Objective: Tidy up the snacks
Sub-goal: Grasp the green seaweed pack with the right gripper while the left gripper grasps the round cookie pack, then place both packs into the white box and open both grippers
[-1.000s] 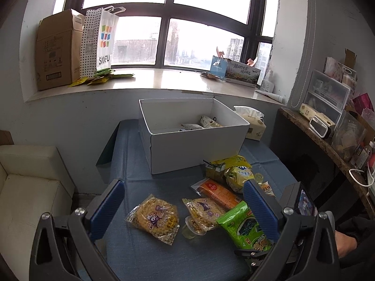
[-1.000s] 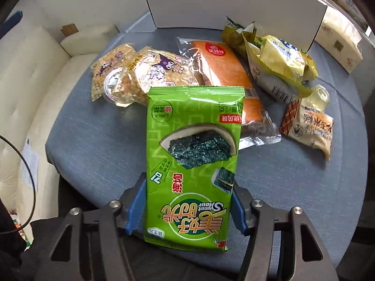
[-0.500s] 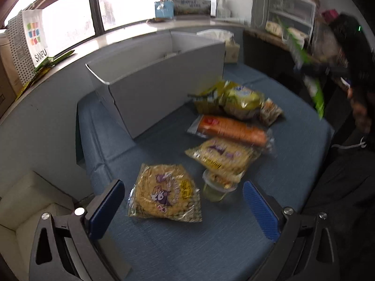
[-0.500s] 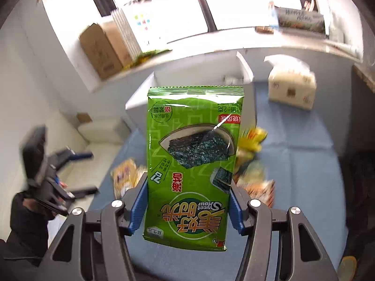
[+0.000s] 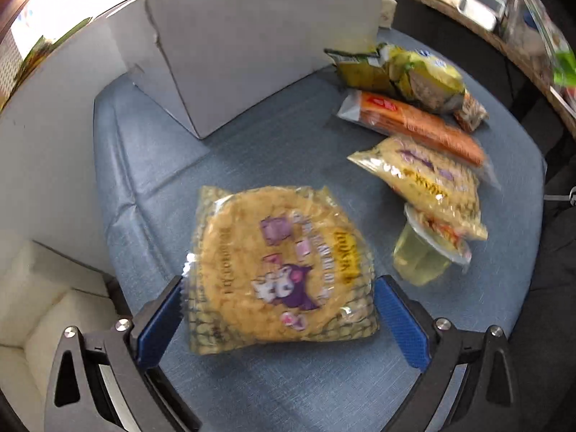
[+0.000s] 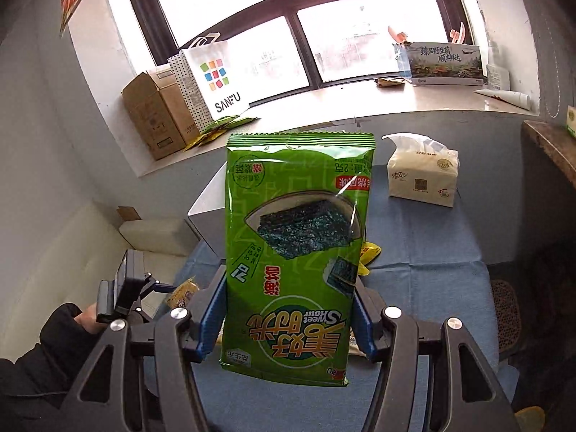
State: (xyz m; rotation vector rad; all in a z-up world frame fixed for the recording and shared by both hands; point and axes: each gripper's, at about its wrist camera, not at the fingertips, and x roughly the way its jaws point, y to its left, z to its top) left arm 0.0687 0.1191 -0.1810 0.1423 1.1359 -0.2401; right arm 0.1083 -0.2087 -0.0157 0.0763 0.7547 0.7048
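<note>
My right gripper [image 6: 289, 318] is shut on a green seaweed snack bag [image 6: 297, 248] and holds it upright in the air, above the blue table and in front of the white box [image 6: 208, 198]. My left gripper [image 5: 279, 315] is open, low over the table, its blue pads on either side of a round yellow noodle-snack packet [image 5: 277, 266] that lies flat. Whether the pads touch it I cannot tell. The white box [image 5: 252, 39] stands behind. To the right lie a second yellow packet [image 5: 428, 183], a jelly cup [image 5: 424, 255], an orange packet [image 5: 414, 122] and yellow bags [image 5: 406, 72].
A tissue pack [image 6: 423, 171] sits on the blue table [image 6: 424, 237] at the right. The windowsill holds a cardboard box [image 6: 156, 115], a white paper bag [image 6: 210, 79] and a printed box [image 6: 446, 63]. A cream sofa [image 5: 32, 309] lies left of the table.
My left gripper has moved down and forward so the round yellow packet sits between its pads. My right gripper has lifted the seaweed bag off the table and holds it high.
</note>
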